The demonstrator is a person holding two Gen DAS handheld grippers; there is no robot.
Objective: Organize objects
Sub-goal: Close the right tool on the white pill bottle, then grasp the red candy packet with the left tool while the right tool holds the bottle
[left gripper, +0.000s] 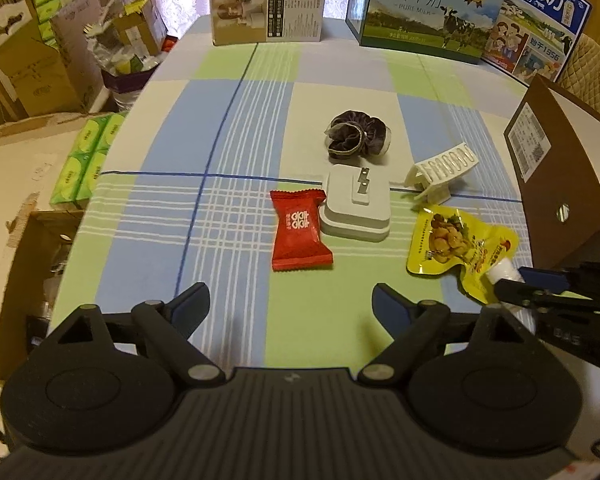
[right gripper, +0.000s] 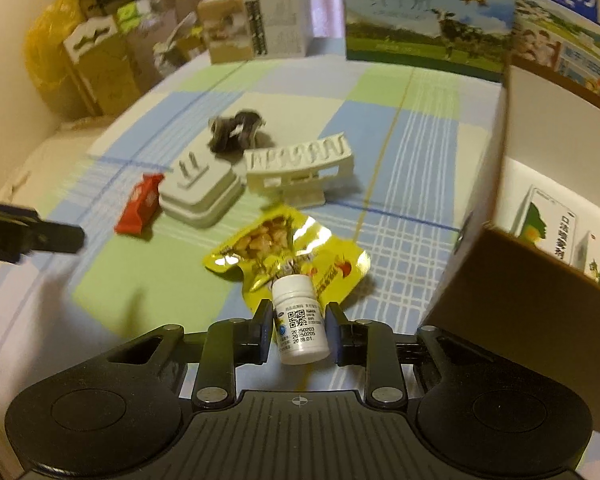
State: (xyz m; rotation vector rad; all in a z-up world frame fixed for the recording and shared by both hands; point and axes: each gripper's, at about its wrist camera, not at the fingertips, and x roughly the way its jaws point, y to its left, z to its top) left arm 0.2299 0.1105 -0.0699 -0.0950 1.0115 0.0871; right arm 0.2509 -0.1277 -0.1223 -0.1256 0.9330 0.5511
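Right claw (right gripper: 298,330) clamped the white pill bottle (right gripper: 300,326) near the tabletop's right edge; left claw (left gripper: 290,304) gaped empty. Next move likely calls for carrying it into the cardboard box (right gripper: 540,184).

Warm dim indoor light, fisheye-bent edges, motion blur in the right-wrist view.

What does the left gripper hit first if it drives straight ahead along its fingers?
Probably the red candy packet, lying ahead and slightly right of the open left gripper. The white charger lies just beyond, to the right. Height is unclear, so it could pass over both.
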